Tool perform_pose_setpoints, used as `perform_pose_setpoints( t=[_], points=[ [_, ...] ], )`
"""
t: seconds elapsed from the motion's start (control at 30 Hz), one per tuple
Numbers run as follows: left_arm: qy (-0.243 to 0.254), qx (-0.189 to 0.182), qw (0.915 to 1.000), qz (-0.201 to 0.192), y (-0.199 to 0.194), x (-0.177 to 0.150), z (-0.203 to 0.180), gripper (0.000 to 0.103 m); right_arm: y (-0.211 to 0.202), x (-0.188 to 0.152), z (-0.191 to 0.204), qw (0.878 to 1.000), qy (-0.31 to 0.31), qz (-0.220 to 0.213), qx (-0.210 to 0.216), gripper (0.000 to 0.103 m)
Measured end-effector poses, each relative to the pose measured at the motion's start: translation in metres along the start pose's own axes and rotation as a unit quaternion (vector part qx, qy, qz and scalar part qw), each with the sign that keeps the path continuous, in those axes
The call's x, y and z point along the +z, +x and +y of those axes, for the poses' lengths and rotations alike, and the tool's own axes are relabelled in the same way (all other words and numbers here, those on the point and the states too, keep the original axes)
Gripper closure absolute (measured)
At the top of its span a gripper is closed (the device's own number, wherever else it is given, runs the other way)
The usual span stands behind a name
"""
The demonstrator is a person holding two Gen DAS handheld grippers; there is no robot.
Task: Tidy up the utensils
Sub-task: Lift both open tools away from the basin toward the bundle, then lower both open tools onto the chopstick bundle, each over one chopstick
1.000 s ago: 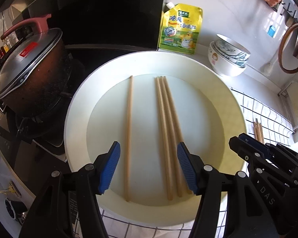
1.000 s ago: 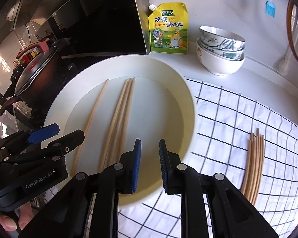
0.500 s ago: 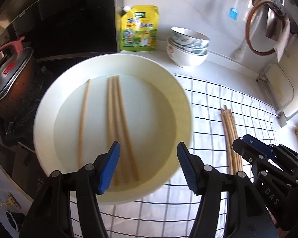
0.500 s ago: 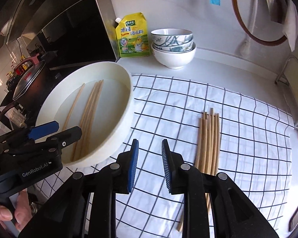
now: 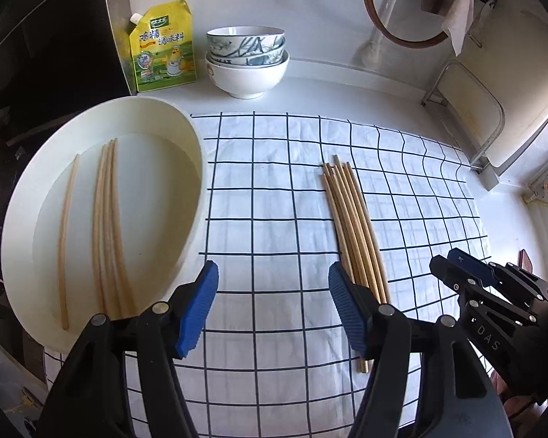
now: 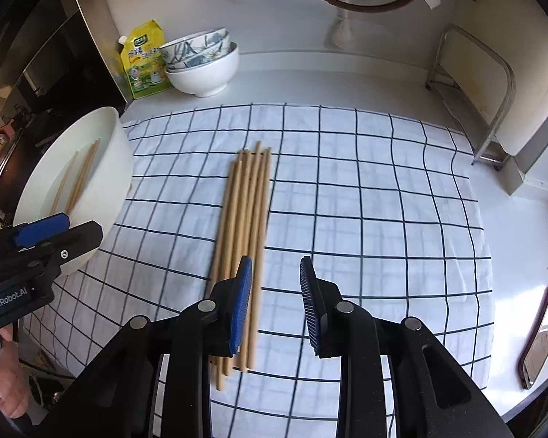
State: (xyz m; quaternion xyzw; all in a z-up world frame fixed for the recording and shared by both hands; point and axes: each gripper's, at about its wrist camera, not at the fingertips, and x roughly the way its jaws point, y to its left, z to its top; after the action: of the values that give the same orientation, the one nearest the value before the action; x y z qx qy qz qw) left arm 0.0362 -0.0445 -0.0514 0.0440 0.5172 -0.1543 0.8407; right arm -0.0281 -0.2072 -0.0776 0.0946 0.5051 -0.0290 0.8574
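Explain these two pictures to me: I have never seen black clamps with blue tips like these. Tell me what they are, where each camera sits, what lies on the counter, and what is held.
No robot here: a person carries a hand-held gripper in each hand, each with a fisheye camera looking along its two fingers. One picture comes from the left hand-held gripper, the other from the right hand-held gripper. Both are open and hold nothing. On the counter lies a white cloth with a dark grid, bearing a bundle of wooden chopsticks. Left of it stands a large round white basin with four more chopsticks inside. Behind stand stacked bowls and a yellow seasoning pouch.
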Motion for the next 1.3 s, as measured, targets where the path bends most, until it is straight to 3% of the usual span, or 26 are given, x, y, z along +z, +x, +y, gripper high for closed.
perform_pose_setpoints(
  t=[0.37,0.8,1.3],
  points=[
    [0.002,0.011,0.9996,0.027,0.039,-0.015,-0.019,0.037,0.042,-0.008,-0.013,1.0,-0.007,0.021,0.017,0.064],
    [-0.019,0.021,0.9988,0.041,0.052,-0.022,-0.012,0.035,0.07,-0.004,-0.002,0.999,-0.025,0.032,0.024,0.064],
    [-0.011,0.014,0.9989,0.043,0.059,-0.022,-0.022,0.034,0.069,-0.005,-0.014,0.999,-0.028,0.034,0.011,0.064]
  ],
)
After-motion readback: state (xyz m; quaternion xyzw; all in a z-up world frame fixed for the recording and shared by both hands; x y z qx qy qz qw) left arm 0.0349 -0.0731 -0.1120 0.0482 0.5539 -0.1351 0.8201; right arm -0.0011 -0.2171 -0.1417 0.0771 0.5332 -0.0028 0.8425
